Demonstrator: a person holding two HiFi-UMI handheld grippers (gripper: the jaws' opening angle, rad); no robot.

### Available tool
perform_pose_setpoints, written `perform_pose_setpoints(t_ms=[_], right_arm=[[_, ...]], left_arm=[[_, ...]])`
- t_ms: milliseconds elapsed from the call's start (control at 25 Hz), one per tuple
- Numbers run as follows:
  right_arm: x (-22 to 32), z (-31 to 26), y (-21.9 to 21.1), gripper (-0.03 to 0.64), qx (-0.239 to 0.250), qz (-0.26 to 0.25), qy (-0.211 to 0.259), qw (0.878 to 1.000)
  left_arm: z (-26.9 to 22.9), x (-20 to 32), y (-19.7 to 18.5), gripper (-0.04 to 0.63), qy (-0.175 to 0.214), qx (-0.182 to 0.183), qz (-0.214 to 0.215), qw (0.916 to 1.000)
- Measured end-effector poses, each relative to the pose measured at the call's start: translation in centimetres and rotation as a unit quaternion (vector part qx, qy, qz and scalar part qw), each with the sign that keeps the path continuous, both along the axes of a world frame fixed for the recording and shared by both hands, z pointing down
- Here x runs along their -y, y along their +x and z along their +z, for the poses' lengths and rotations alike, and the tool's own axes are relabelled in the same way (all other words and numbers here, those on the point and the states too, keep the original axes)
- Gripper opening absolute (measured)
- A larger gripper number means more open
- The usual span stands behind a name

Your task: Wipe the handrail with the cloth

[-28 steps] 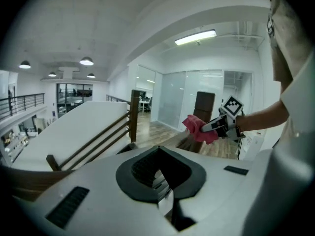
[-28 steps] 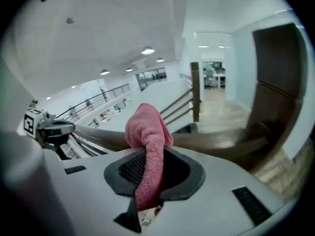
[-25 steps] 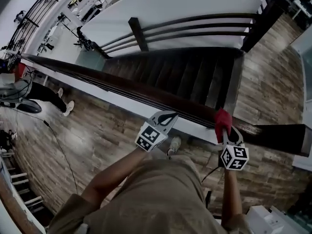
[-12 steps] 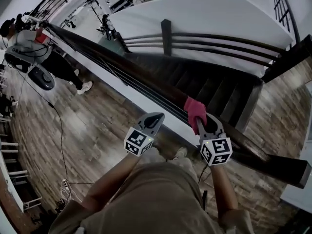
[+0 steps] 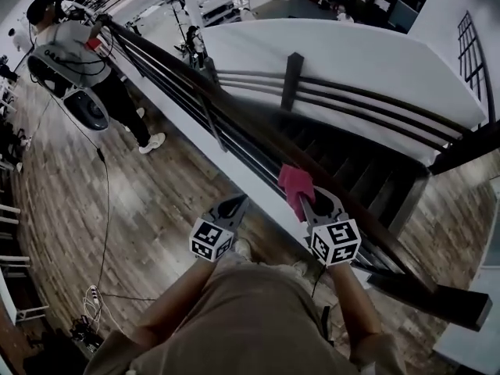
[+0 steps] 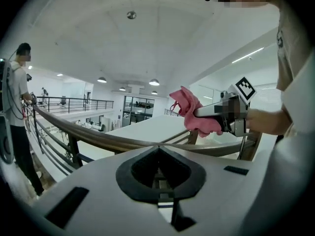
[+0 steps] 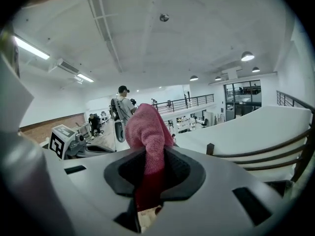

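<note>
A dark wooden handrail (image 5: pixel 234 123) runs from the upper left to the lower right of the head view. My right gripper (image 5: pixel 303 203) is shut on a pink-red cloth (image 5: pixel 294 184) that lies over the top of the rail. In the right gripper view the cloth (image 7: pixel 147 132) bulges out between the jaws of the gripper (image 7: pixel 152 154). My left gripper (image 5: pixel 239 201) is shut and holds nothing, just short of the rail on the near side, left of the cloth. The left gripper view shows the rail (image 6: pixel 98 139) crossing ahead and the cloth (image 6: pixel 189 113) at its right.
A person with a backpack (image 5: pixel 70 53) stands by the rail at the far upper left. Beyond the rail a dark staircase (image 5: pixel 351 170) goes down beside a white wall (image 5: pixel 351 53). Cables (image 5: pixel 94 295) lie on the wooden floor at the left.
My right gripper has slid the cloth along the handrail, away from the end post at the lower right. The left gripper has kept alongside. The person at the upper left has come into view.
</note>
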State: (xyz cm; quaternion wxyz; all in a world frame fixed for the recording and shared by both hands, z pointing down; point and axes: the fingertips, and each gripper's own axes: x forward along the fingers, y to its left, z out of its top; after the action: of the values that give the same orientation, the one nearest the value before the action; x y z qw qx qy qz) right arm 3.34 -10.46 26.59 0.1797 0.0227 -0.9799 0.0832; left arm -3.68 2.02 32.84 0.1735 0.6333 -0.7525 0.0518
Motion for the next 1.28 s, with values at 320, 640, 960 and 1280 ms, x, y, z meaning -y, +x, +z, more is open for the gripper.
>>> perform_pose_setpoints(t_ms=[320, 640, 960, 1280], right_arm=[[-6.2, 1.9, -11.0, 0.081, -0.011, -0.028, -0.017, 0.999], [-8.1, 5.9, -17.8, 0.081, -0.039, -0.062, -0.023, 0.997], [-7.4, 10.0, -25.9, 0.081, -0.057, -0.081, -0.012, 0.995], [-7.8, 15.0, -35.2, 0.081, -0.085, -0.061, -0.026, 0.994]], left_arm=[[0.5, -5.7, -10.7, 0.015, 0.007, 0.007, -0.026, 0.9996], [2.2, -5.2, -16.8, 0.015, -0.007, 0.015, -0.040, 0.9991], [3.6, -4.5, -24.0, 0.015, -0.042, 0.037, -0.071, 0.9959], [6.7, -3.8, -32.6, 0.015, -0.055, 0.035, -0.069, 0.9955]])
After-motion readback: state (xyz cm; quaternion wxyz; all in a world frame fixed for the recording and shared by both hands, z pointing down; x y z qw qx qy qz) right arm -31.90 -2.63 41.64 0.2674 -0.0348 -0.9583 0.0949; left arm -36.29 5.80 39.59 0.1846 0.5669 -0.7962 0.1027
